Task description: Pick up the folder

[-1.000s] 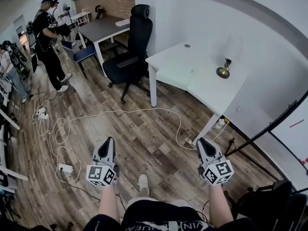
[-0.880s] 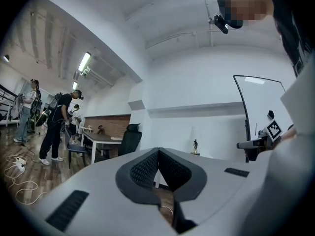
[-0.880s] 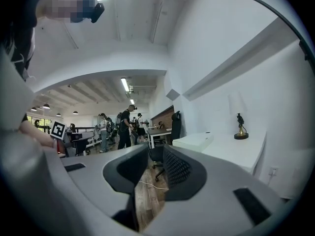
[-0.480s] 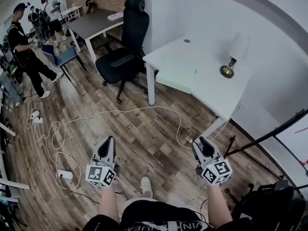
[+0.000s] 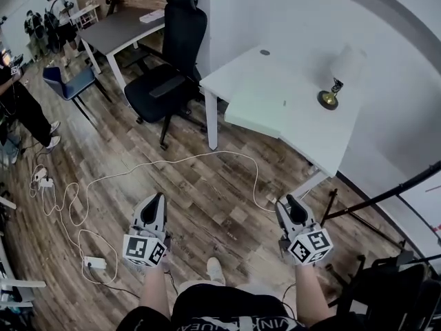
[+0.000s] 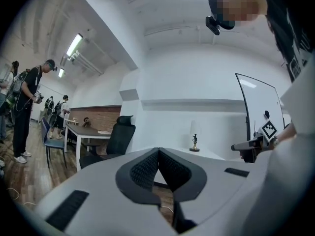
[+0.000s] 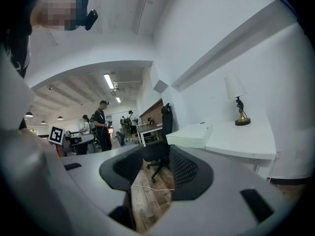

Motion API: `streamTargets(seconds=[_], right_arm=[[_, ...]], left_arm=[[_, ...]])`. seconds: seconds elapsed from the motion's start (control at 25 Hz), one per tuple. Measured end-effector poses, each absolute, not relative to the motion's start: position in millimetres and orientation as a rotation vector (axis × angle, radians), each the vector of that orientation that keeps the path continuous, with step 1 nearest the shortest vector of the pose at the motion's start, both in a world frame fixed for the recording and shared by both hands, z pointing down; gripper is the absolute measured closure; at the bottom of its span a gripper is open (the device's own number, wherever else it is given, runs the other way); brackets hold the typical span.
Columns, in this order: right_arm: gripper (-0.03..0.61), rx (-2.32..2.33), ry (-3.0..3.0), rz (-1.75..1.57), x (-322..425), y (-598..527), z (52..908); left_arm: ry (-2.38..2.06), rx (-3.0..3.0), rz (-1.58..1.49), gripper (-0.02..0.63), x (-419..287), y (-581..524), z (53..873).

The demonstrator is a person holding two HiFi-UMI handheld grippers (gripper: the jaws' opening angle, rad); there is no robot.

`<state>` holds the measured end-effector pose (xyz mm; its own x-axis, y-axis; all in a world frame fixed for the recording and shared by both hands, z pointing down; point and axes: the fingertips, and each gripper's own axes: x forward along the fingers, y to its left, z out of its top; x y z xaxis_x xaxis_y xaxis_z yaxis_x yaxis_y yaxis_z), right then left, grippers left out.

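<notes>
Approach stage: folder not yet reached.
The white surface (image 5: 313, 126) carries the folder (image 5: 256, 107) at its near edge, well apart from both grippers. The left gripper (image 5: 158, 198) is closed and empty, and the right gripper (image 5: 290, 203) is part open and empty. Reaching and grasping are left.

left gripper (image 5: 157, 202): level, jaws together, empty | right gripper (image 5: 291, 204): near level, jaws just opened, apart, empty | left forearm (image 5: 153, 292), right forearm (image 5: 308, 295): extended forward, parallel, well apart
</notes>
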<state>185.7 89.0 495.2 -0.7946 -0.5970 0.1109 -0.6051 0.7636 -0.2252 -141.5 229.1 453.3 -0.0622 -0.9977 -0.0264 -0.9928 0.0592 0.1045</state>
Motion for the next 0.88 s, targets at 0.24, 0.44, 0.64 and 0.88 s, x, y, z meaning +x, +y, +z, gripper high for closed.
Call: streamTargets(seconds=[0.24,0.44,0.64,0.88], right_arm=[[0.407,1.042,-2.906,0.409,153,74,500],[0.407,1.048,-2.899,0.416,140,63,501],[0.407,1.052,-2.891,0.447,129,54,507],[0.405,1.037,-2.906,0.466,110,32,511]], left_arm=[[-2.205,2.154,-0.154,0.600,-171,206,457],[-2.180,2.178,-0.166,0.600,-178,192,459],[-2.146,2.192,-0.174,0.600,-178,182,464],[-2.149,2.185,-0.192,0.600,-188,161,466]])
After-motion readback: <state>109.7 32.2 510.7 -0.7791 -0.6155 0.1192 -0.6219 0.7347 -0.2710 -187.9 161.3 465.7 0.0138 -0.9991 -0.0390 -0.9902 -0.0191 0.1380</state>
